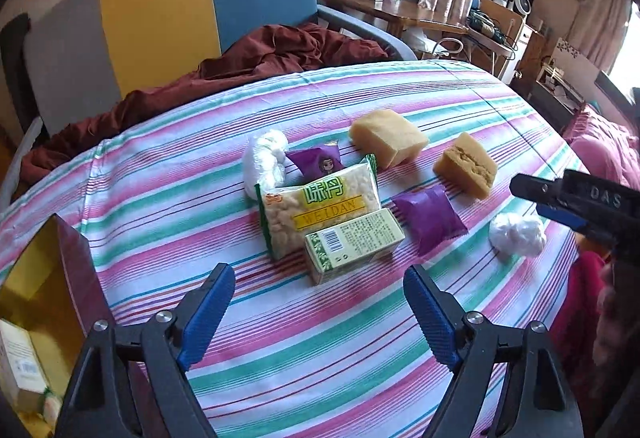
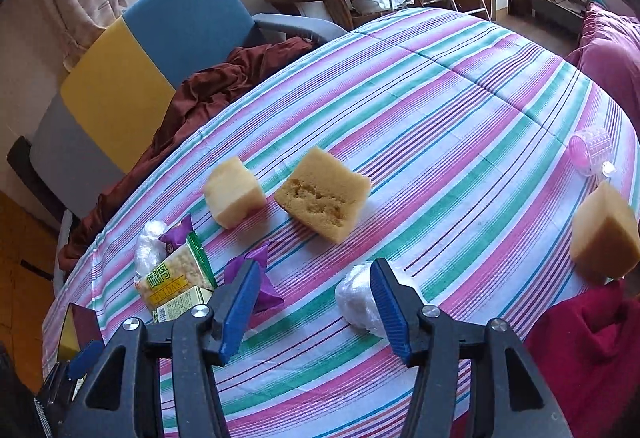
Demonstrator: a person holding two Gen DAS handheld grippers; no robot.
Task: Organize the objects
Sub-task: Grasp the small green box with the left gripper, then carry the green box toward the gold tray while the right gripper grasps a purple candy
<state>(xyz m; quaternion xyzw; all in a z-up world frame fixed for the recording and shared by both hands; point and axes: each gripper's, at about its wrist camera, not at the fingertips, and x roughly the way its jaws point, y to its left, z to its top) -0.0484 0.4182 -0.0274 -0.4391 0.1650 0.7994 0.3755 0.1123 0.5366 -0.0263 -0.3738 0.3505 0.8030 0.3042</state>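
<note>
Objects lie scattered on striped cloth. Green carton (image 1: 352, 252) lies flat, its far edge touching the Weidan snack bag (image 1: 320, 210), which lies tilted over a purple packet (image 1: 316, 164) and beside a white plastic wad (image 1: 264, 162). Second purple packet (image 1: 430, 220) lies apart, right of the carton. Two yellow sponge blocks (image 1: 388, 138) (image 1: 466, 164) lie farther back. Second white wad (image 1: 518, 234) sits at right. Third sponge (image 2: 604, 234) and clear pink-tinted cup (image 2: 592, 152), tipped on its side, lie near the cloth's right edge.

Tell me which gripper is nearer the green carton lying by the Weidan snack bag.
Left. The left gripper is open just in front of the green carton. The right gripper, also open, sits off to the carton's right, over the white wrapped ball.
</note>
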